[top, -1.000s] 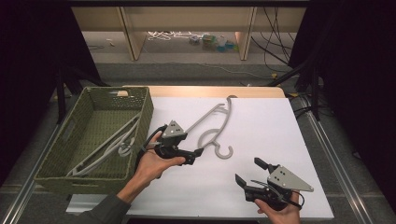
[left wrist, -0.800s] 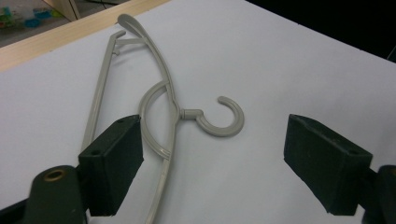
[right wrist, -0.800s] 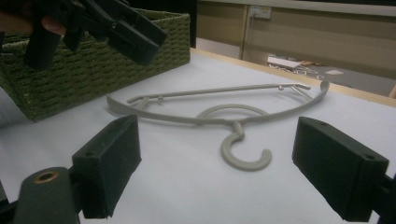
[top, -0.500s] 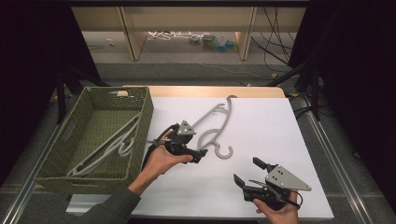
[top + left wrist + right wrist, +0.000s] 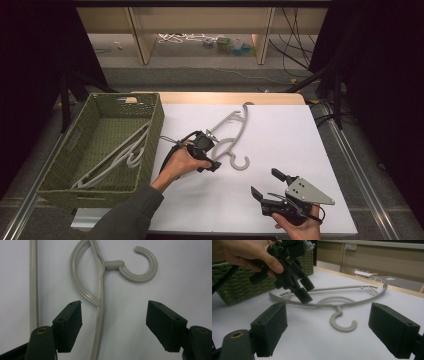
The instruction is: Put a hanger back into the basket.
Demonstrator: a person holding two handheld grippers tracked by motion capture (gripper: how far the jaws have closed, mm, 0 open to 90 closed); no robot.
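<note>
Between the wide-apart jaws of the left gripper, which have just been closing, the arm of a flat-lying grey plastic coat hanger untouched, its hook beyond the fingertips, right gripper gaping, holding nothing, near the hook
</note>
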